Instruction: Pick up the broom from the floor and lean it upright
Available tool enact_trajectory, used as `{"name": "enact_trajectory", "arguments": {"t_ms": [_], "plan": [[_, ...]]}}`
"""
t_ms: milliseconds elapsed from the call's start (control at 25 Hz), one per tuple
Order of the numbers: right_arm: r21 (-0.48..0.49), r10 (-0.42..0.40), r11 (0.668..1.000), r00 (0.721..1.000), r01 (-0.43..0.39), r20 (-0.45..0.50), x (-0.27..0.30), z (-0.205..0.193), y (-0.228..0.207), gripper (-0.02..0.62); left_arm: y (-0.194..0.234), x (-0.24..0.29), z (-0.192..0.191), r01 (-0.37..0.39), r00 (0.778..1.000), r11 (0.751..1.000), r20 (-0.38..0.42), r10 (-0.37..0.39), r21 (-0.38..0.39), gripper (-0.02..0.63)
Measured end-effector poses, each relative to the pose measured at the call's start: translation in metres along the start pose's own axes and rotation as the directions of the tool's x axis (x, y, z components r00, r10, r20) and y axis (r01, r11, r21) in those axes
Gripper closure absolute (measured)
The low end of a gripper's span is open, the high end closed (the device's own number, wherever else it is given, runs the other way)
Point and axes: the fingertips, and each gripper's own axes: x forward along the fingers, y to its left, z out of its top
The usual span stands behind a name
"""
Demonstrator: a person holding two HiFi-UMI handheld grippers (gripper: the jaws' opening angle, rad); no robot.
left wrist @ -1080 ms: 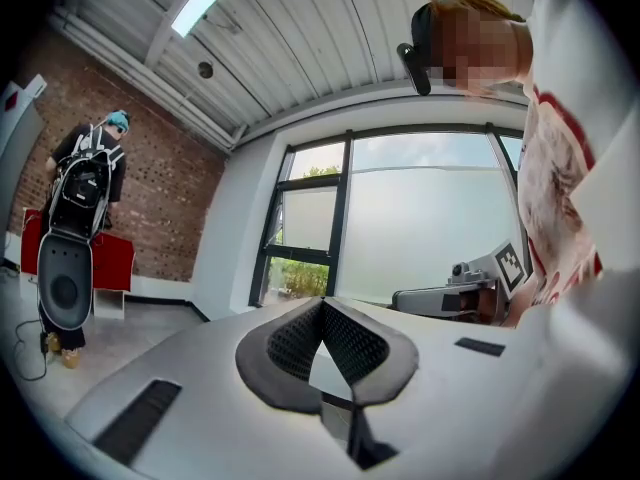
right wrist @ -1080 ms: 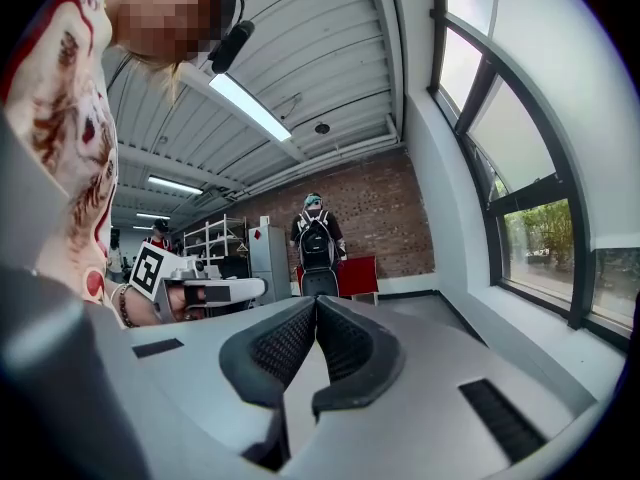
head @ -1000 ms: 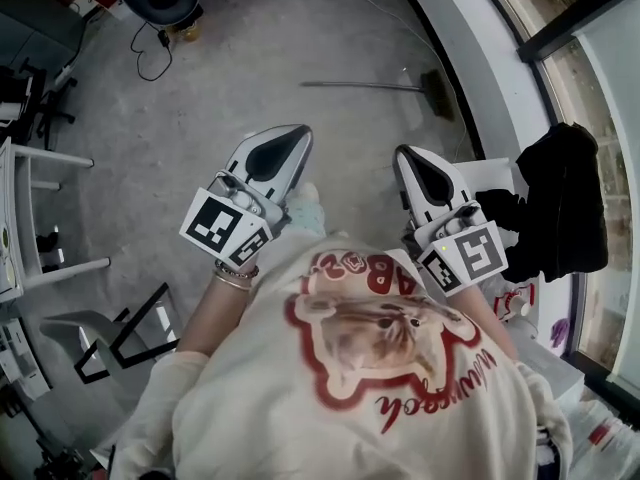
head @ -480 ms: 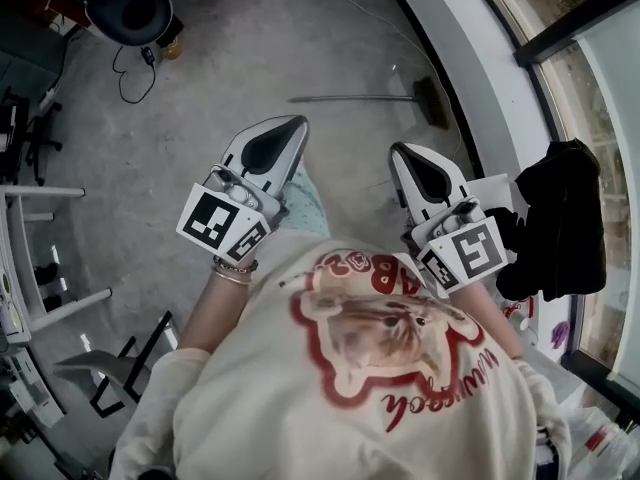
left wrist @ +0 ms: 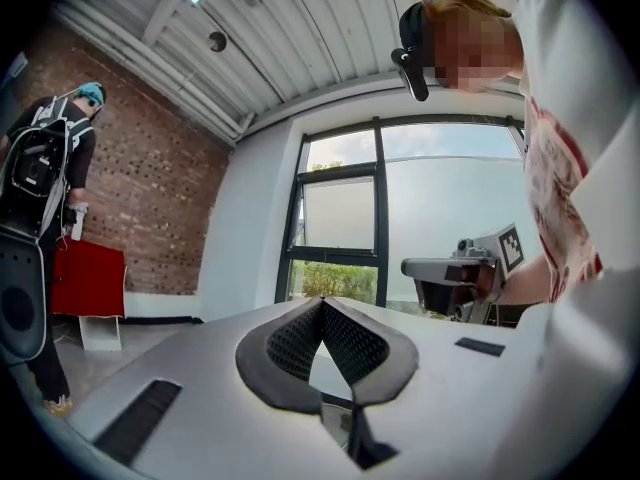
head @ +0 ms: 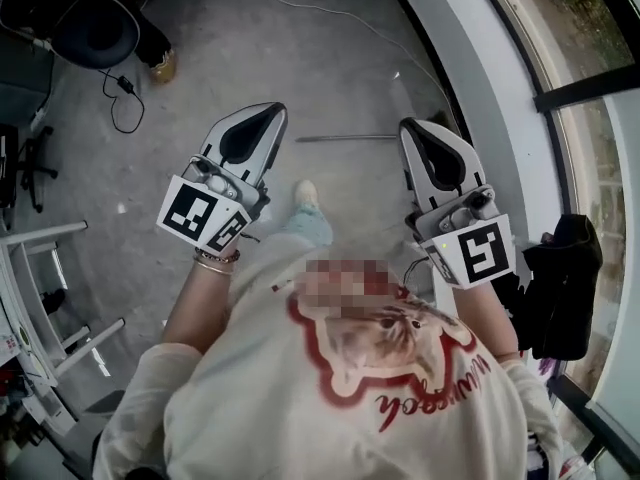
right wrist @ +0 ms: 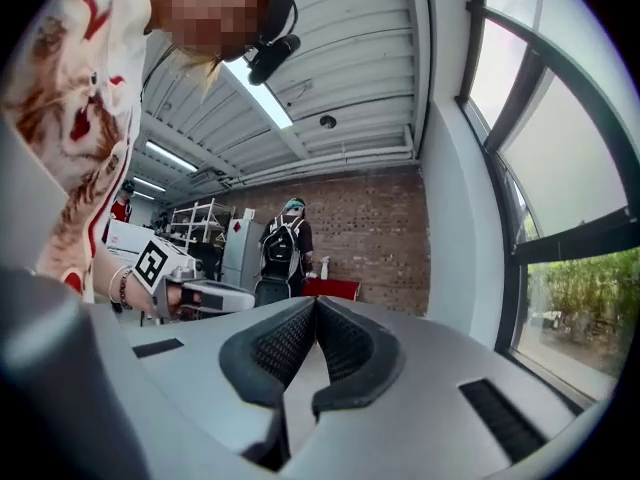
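The broom (head: 345,138) lies on the grey floor; only its thin handle shows, running left to right between my two grippers. Its brush end is hidden behind the right gripper. My left gripper (head: 273,113) is held level above the floor, left of the handle, shut with nothing in it. The right gripper (head: 410,128) hangs over the handle's right end, also shut and empty. In the left gripper view the jaws (left wrist: 322,300) meet at their tips. The right gripper view shows its jaws (right wrist: 315,301) pressed together too. The broom is in neither gripper view.
A white wall base and tall windows (head: 520,78) run along the right. A black garment (head: 565,288) hangs at the right edge. An office chair (head: 95,28) and a cable (head: 115,103) are far left, white frames (head: 50,268) nearer. A person with a backpack (right wrist: 285,248) stands by a red cabinet (left wrist: 88,278).
The person has walked toward the broom. It sits lower in the head view, between the grippers, and its brush end has gone behind the right gripper. Both grippers stayed shut.
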Motion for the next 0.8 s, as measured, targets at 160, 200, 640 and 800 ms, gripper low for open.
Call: {"name": "enact_trajectory", "arguments": {"t_ms": [160,200,640,800], "plan": [[-0.017,-0.040,0.999,0.994,0.042,0.105,0.091,0.030,-0.041,0.571,0.075,0.039,0.020,0.011,1.000,0.999,-0.003,-0.011,0.032,0.590],[-0.009,-0.057,0.998,0.990,0.059,0.126,0.107,0.033,-0.050,0.571,0.090,0.048,0.024,0.013,1.000,0.999,0.001,-0.013,0.039,0.590],[0.105,-0.084,0.991,0.995,0.078,0.051,0.183,-0.074,-0.103,0.571,0.173,0.108,-0.047,-0.088,0.996,0.994,0.013,0.089,-0.069,0.589],[0.120,-0.013,0.993,1.000,0.016,-0.027,0.203,-0.143,-0.102,0.571,0.187,0.112,-0.114,-0.124,0.992,0.985,-0.029,0.122,-0.123,0.589]]}}
